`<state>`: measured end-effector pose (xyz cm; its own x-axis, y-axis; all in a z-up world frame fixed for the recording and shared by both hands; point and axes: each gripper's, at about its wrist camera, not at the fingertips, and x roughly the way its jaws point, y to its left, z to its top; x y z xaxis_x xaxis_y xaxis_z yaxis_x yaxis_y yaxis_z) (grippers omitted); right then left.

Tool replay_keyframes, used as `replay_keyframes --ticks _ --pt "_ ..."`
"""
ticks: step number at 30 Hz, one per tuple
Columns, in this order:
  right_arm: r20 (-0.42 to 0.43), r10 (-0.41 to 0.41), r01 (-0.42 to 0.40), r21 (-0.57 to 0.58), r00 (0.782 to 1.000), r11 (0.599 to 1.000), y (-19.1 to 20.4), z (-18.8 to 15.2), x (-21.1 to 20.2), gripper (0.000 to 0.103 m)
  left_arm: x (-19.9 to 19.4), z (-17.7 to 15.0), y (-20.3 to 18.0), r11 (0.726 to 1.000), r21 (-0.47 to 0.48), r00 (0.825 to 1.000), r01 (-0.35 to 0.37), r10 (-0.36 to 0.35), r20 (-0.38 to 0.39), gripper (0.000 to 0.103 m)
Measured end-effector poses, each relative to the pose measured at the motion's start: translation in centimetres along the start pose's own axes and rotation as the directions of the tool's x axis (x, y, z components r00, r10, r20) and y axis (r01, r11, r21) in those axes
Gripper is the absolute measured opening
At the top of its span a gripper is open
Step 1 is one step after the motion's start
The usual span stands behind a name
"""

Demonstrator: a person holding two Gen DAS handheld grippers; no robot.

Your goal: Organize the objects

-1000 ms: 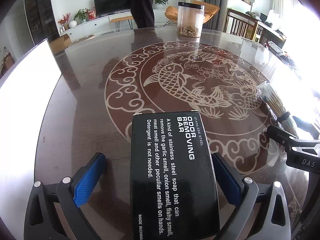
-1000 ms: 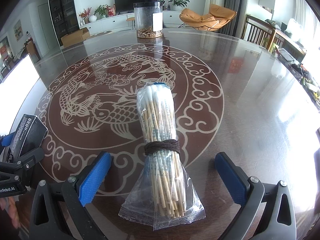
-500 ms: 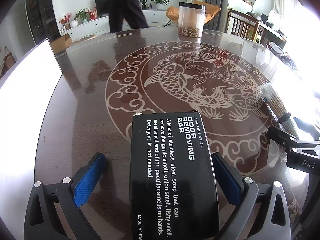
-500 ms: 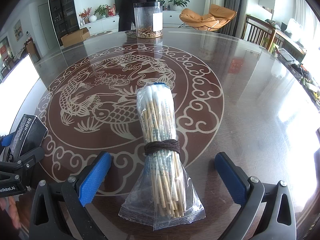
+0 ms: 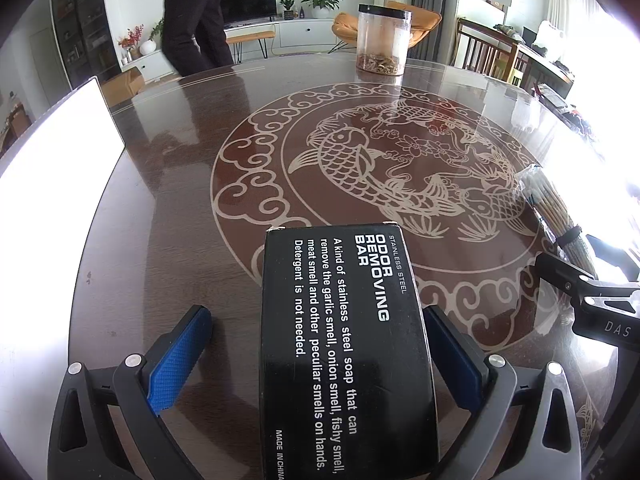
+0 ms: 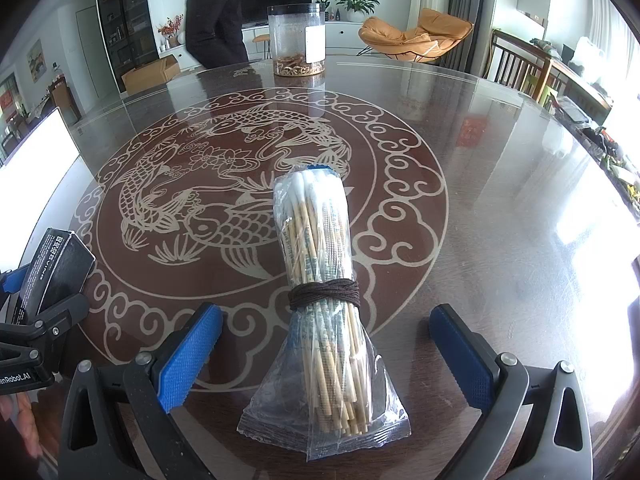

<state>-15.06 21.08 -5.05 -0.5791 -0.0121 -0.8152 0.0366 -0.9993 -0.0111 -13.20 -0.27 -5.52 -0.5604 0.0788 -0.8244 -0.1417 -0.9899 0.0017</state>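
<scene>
A black box (image 5: 344,344) printed "Odor Removing Bar" lies on the table between the blue pads of my left gripper (image 5: 316,344). The jaws stand open, with gaps on both sides of the box. A plastic bag of cotton swabs (image 6: 324,296), tied with brown cord, lies between the pads of my right gripper (image 6: 326,352), which is open and not touching it. The box shows in the right wrist view (image 6: 52,268) at the far left. The swab bag shows in the left wrist view (image 5: 556,212) at the right.
A round dark table (image 5: 168,184) with a fish pattern under glass. A clear jar (image 6: 296,40) with brown bits stands at the far edge. A bright white panel (image 5: 52,184) is at the left. A person (image 6: 216,12) in dark clothes walks behind the table.
Both grippers and both objects stay where they were. The person in the background has walked to the left.
</scene>
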Motion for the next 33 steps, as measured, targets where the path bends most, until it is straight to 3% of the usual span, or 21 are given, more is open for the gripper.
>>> replay_keyframes --ticks 33 --pt "0.000 0.000 0.000 0.000 1.000 1.000 -0.01 0.01 0.03 0.103 0.22 0.31 -0.02 1.000 -0.002 1.000 -0.003 0.003 0.001 0.103"
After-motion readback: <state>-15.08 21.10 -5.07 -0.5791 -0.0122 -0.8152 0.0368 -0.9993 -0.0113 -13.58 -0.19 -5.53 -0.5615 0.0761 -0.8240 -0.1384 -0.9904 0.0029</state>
